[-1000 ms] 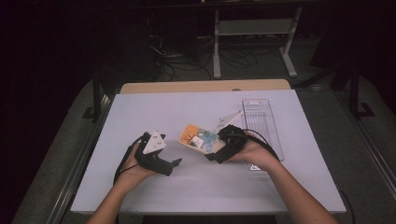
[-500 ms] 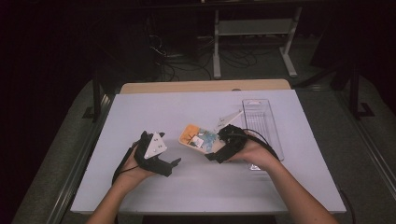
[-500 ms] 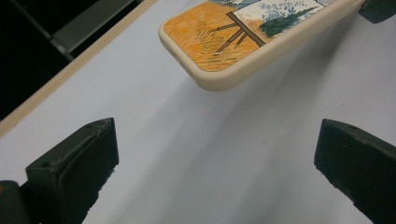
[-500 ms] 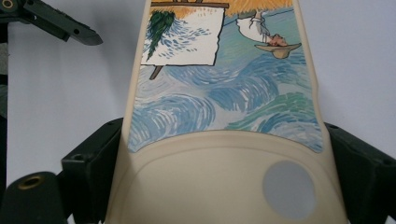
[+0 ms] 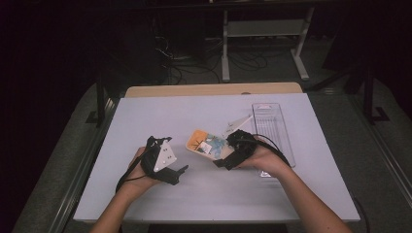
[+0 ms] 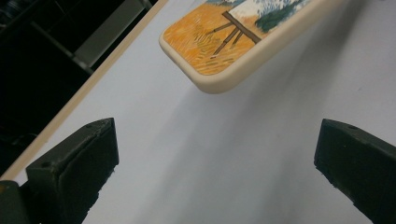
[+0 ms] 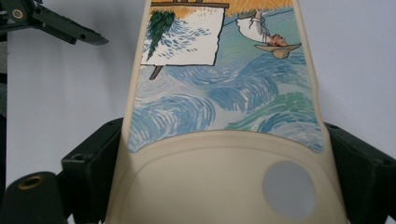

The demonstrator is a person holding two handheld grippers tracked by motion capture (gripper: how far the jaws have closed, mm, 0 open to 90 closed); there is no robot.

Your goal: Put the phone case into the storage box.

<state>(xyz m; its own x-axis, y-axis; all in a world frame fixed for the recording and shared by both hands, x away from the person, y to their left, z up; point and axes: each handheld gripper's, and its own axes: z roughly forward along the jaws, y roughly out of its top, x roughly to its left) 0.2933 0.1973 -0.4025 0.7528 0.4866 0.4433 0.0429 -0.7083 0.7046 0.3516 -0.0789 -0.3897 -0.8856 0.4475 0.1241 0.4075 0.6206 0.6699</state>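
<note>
So far I have the phone case (image 7: 224,116) pinched in my right gripper (image 5: 228,158) above the tabletop (image 5: 301,189); my left gripper (image 5: 177,174), fingers spread, has yet to grip it.

White table (image 5: 160,111), clear tray (image 5: 272,121) lying on it

Right tongs (image 5: 219,163) grip the phone case (image 5: 206,144); left tongs (image 5: 180,174) hover nearby.
</note>
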